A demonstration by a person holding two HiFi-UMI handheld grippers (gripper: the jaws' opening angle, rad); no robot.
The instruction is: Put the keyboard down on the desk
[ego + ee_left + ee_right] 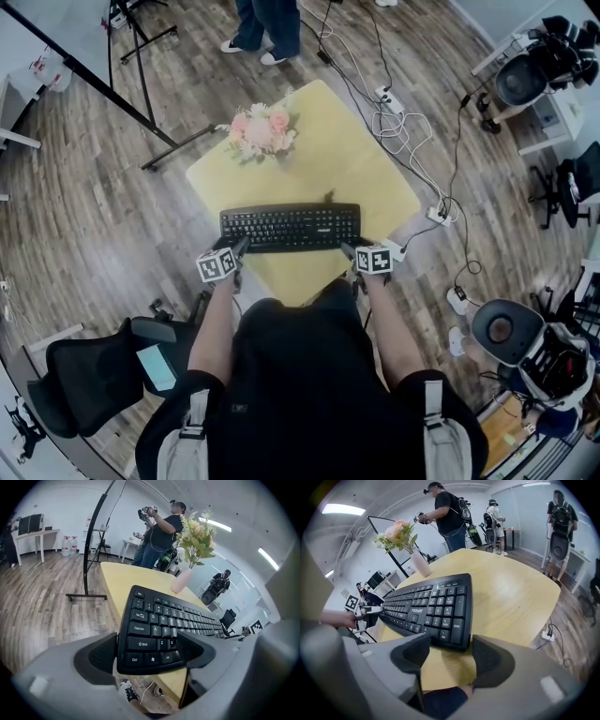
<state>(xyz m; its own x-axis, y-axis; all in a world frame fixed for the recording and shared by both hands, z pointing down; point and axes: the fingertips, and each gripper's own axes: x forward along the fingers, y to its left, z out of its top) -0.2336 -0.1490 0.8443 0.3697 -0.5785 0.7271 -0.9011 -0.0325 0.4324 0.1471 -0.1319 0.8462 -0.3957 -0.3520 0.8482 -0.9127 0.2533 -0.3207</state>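
Note:
The black keyboard lies flat on the yellow desk, along its near edge. In the left gripper view the keyboard's left front corner sits between the jaws of my left gripper. The jaws stand wide, with a thin gap at the left pad, so nothing is gripped. My right gripper is open just short of the keyboard's right end, with only bare desk between its pads. From the head view, the left gripper and right gripper flank the keyboard's near corners.
A vase of pink flowers stands at the desk's far left corner. A person stands beyond the desk. Cables and a power strip lie on the wood floor to the right. A black chair is at near left, a stand at far left.

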